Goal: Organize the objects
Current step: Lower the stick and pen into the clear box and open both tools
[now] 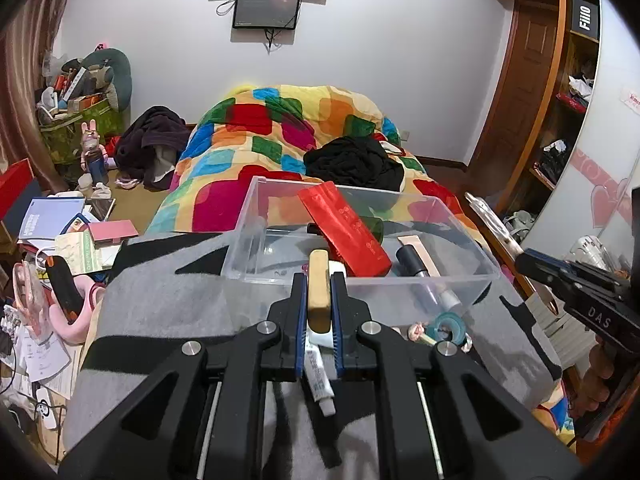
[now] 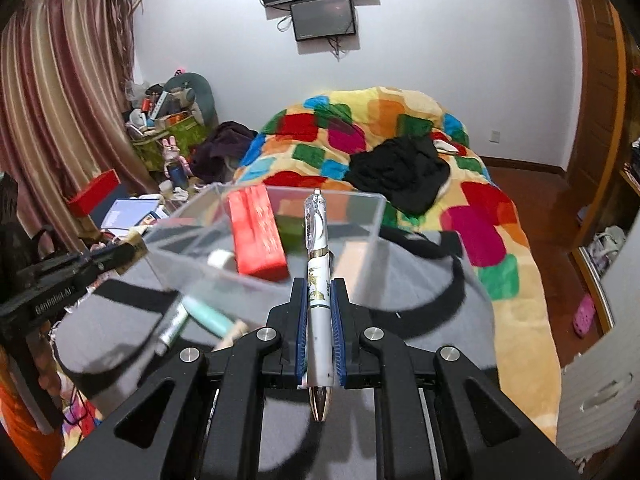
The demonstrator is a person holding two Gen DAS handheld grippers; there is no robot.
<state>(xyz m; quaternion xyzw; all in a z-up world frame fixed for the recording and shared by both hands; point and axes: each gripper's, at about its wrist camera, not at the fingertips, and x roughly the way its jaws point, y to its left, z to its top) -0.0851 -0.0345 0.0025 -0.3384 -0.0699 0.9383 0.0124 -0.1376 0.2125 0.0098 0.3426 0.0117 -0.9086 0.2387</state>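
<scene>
The left gripper (image 1: 319, 284) is clamping a tan stick (image 1: 319, 288), and the right gripper (image 2: 319, 292) is pinching a white pen (image 2: 319, 304). Both are hovering near the clear bin (image 1: 400, 280) sitting on the grey blanket (image 1: 168, 300).

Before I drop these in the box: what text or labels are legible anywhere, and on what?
"Fillo": black sign on the wardrobe shelf.
"DAS": right tongs, on the body.
"GenRobot.AI": left tongs, on the body.
Print on the red packet, tube and pen: too small to read.
</scene>
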